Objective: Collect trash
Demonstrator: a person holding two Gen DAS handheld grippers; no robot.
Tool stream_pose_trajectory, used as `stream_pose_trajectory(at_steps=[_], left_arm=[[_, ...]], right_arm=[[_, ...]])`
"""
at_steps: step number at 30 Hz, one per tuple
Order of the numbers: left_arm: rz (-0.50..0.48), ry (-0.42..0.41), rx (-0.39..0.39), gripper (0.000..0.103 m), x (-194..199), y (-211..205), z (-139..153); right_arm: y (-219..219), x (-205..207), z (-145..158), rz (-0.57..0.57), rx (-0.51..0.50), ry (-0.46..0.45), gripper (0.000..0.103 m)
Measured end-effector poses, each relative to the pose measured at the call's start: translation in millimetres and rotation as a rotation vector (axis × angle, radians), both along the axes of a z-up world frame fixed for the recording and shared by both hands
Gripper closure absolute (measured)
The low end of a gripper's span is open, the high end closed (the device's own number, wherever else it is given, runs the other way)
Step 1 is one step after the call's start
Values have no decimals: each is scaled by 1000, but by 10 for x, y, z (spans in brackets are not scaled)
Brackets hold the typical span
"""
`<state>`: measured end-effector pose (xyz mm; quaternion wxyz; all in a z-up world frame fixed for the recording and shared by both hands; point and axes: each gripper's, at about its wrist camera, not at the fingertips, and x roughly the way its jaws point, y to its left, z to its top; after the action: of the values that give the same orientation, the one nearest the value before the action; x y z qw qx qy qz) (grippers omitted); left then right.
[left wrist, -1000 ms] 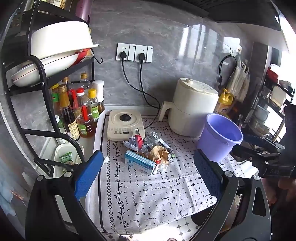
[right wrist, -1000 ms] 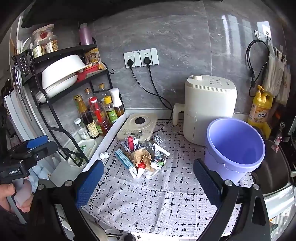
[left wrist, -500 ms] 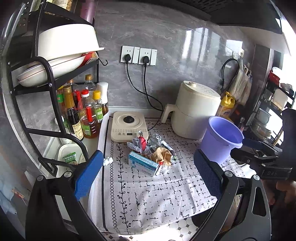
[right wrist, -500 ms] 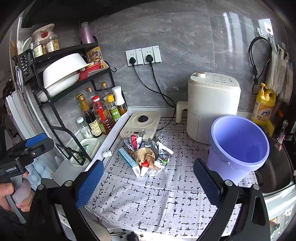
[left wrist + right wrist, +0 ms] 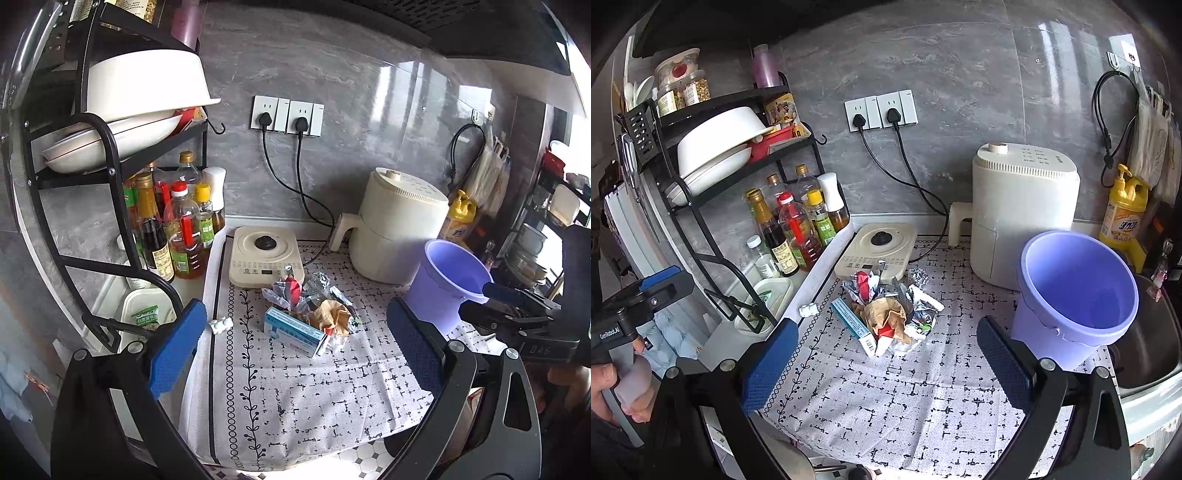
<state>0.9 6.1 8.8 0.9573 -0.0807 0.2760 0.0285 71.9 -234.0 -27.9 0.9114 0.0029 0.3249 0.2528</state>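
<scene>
On the patterned cloth [image 5: 923,406] that covers the counter, the trash pile [image 5: 890,314] sits untouched: a blue-and-white carton [image 5: 293,332], a crumpled brown paper [image 5: 330,317], foil scraps and red-and-white wrappers heaped together just in front of the cream appliance [image 5: 877,251] with the black knob. The purple bucket [image 5: 1075,291] stands upright to the right of the heap, near but apart from it, and its inside appears empty, so the collecting looks not yet begun and every piece is left to move. The left gripper [image 5: 291,347] hangs above the near part of the cloth with its blue pads spread wide and nothing between them; the right gripper [image 5: 886,365] is likewise wide apart and empty. One small white scrap [image 5: 808,309] lies alone at the cloth's left border. Open cloth in front of the pile gives free room to approach, while the bottle rack [image 5: 731,221] crowds the left side, the white air fryer [image 5: 1021,218] stands behind the bucket, and a sink [image 5: 1145,350] drops away at the right.
</scene>
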Motion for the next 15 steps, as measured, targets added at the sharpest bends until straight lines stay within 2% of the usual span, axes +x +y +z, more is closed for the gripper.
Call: stream_pose_trajectory(at_steps=[15], left_arm=[[16,-18,-6,6,-3,38,56]], right_arm=[[-10,20,18,0,-11,-17,8]])
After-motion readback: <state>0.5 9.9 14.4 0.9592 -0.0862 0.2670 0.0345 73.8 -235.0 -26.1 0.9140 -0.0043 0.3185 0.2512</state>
